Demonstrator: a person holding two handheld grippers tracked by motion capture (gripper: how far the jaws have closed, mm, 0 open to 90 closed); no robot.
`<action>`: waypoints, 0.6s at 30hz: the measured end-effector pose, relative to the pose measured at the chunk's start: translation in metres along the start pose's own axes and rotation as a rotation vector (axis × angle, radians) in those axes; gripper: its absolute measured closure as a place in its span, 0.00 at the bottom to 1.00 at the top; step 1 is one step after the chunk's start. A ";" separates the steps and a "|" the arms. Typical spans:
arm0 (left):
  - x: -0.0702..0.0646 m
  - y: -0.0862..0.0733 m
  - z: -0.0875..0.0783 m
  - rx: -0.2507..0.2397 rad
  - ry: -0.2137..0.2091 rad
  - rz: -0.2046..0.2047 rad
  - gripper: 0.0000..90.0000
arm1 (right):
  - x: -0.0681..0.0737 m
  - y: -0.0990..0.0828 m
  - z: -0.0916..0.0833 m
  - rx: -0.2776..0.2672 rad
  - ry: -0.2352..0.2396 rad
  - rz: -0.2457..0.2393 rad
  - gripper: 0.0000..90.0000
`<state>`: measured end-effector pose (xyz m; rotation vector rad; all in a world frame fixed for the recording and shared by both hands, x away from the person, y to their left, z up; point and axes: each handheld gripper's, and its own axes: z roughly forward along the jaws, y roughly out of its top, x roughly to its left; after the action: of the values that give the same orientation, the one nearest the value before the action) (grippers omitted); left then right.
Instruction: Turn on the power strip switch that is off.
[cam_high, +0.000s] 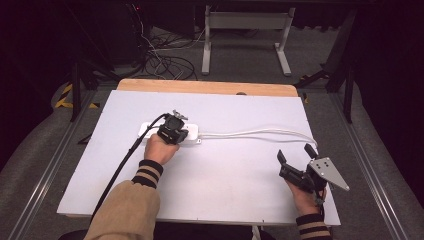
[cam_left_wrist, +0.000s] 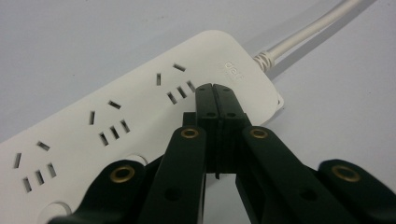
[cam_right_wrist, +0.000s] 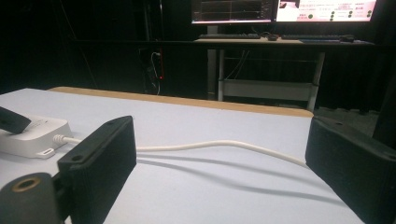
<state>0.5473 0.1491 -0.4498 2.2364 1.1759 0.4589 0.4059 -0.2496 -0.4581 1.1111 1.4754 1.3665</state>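
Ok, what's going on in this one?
A person works at a white table with a hand-held gripper in each hand. The left hand-held gripper, jaws shut, rests its tips on top of a white power strip, near the end where the white cable leaves it. The right hand-held gripper waits open by the table's near right corner, holding nothing, with the cable running past it.

The left gripper (cam_high: 173, 129) sits mid-table, tilted down with its jaws pressed together and nothing between them, the left hand (cam_high: 159, 148) behind it, while the right gripper (cam_high: 295, 159) rests near the right edge, jaws spread wide
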 end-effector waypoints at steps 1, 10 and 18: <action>-0.002 0.000 0.000 0.008 0.018 0.015 1.00 | 0.000 0.000 0.000 0.002 -0.001 0.002 0.11; -0.001 -0.001 0.001 -0.003 0.011 0.011 1.00 | 0.000 0.000 -0.001 -0.002 0.003 0.000 0.11; -0.002 -0.001 0.000 -0.004 0.022 0.019 1.00 | 0.000 0.000 0.000 0.000 0.004 0.000 0.11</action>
<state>0.5452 0.1477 -0.4508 2.2457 1.1648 0.4943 0.4054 -0.2494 -0.4579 1.1087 1.4781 1.3703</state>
